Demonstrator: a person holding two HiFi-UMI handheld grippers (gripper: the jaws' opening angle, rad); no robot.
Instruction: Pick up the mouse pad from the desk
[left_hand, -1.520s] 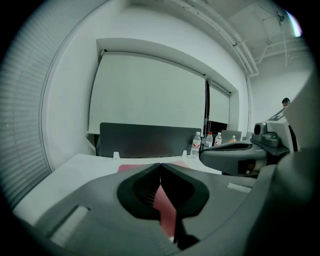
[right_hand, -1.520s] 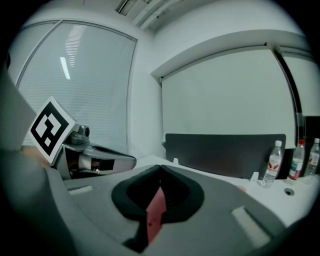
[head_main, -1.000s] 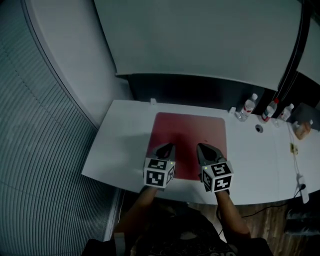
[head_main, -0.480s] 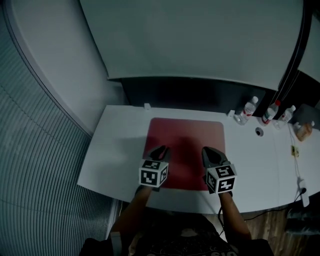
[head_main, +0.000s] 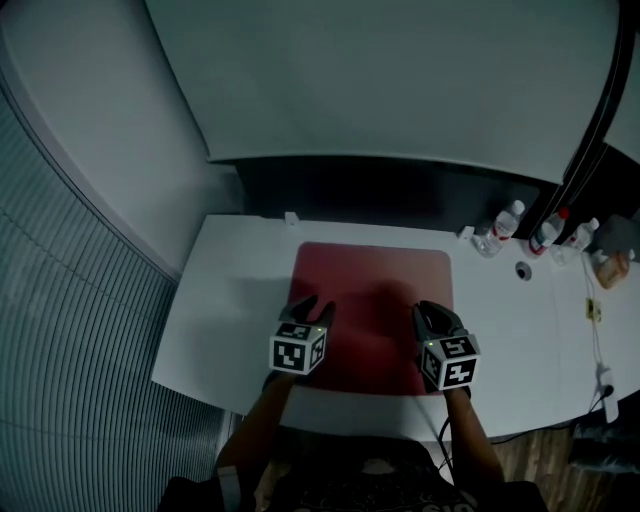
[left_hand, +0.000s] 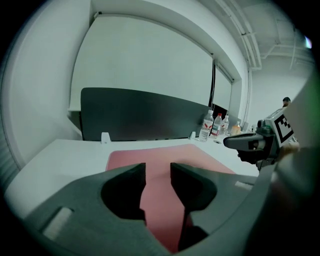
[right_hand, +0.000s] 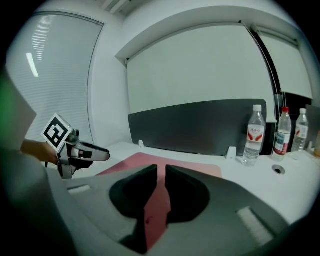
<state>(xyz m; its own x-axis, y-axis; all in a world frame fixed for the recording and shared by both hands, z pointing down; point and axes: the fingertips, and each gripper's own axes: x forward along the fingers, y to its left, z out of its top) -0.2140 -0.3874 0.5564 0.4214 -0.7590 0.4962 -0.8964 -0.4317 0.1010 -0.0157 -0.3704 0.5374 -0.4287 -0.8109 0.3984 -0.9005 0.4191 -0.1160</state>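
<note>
A red mouse pad (head_main: 372, 290) lies flat in the middle of the white desk (head_main: 225, 300). My left gripper (head_main: 307, 309) hovers over the pad's near left part, and its jaws are opening with a clear gap and nothing between them. My right gripper (head_main: 437, 316) hovers over the near right part, its jaws opening by a narrow slit, also empty. In the left gripper view the pad (left_hand: 165, 152) shows through the left gripper (left_hand: 157, 167). In the right gripper view the pad (right_hand: 192, 164) stretches ahead of the right gripper (right_hand: 161, 169).
A dark partition panel (head_main: 400, 190) stands along the desk's back edge. Water bottles (head_main: 505, 222) and small items stand at the back right, and the nearest bottle (right_hand: 256, 132) shows in the right gripper view. The desk's front edge runs just behind both grippers.
Both grippers have come down and back toward the pad's near edge. Their jaws, shut a second ago, have parted, the left more than the right.
</note>
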